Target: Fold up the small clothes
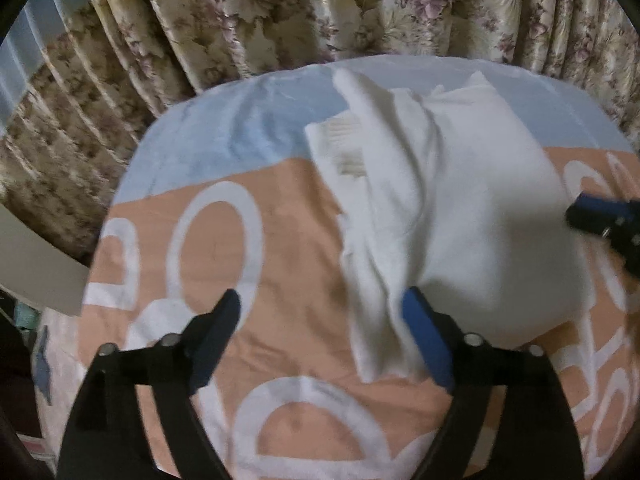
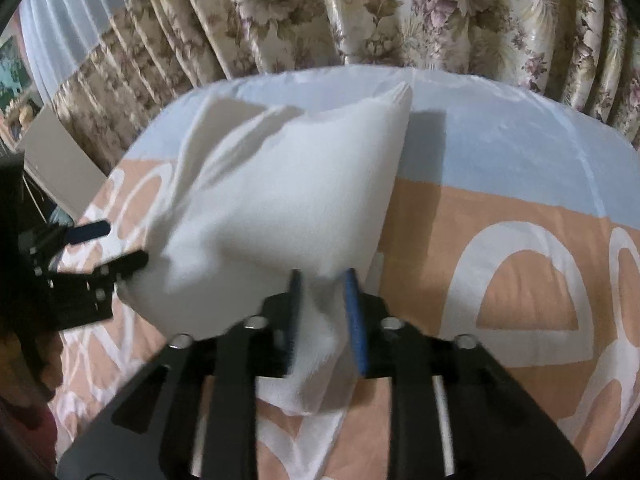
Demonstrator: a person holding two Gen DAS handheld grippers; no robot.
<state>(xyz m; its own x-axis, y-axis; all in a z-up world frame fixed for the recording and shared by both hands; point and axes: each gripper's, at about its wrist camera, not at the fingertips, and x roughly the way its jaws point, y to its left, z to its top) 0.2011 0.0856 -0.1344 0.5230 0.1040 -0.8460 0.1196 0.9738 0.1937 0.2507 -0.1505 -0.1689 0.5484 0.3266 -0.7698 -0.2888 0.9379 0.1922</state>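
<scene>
Right tongs around white garment

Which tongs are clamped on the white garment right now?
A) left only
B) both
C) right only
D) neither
C: the right tongs pinch a fold of the white garment between their narrowed fingers, while the left tongs stand wide open with the cloth only lying against one finger.

My left wrist camera looks down from close above the bedspread toward the far floral curtain; my right one sits nearer, facing likewise, and both share the white garment
</scene>
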